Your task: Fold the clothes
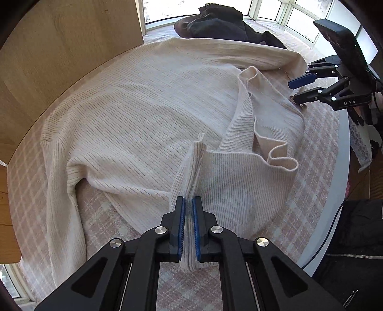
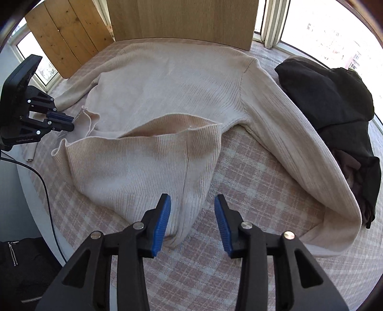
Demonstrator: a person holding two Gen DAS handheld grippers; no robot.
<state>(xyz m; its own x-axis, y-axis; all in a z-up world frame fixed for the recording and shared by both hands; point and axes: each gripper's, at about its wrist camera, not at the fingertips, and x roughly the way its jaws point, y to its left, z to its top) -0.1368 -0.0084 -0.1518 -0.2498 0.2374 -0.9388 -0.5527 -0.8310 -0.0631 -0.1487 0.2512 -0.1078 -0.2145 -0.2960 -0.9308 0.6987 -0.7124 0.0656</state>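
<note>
A cream ribbed sweater [image 1: 143, 107] lies spread on the round table, its lower part folded up towards the chest. My left gripper [image 1: 189, 227] is shut on a bunched fold of the sweater's hem, and the cloth rises between the blue pads. In the right wrist view this gripper [image 2: 70, 123] sits at the left edge of the sweater [image 2: 167, 79]. My right gripper [image 2: 192, 222] stands open just above a hanging corner of the folded part, with its pads clear of the cloth. It shows in the left wrist view at the far right [image 1: 293, 92], jaws apart.
A pink plaid cloth [image 2: 251, 172] covers the table. A heap of dark clothes [image 2: 335, 107] lies beside the sweater's long sleeve. A wooden board [image 2: 184, 19] stands behind the table. A black jacket [image 1: 354, 251] and a cable [image 2: 45, 191] are past the table's rim.
</note>
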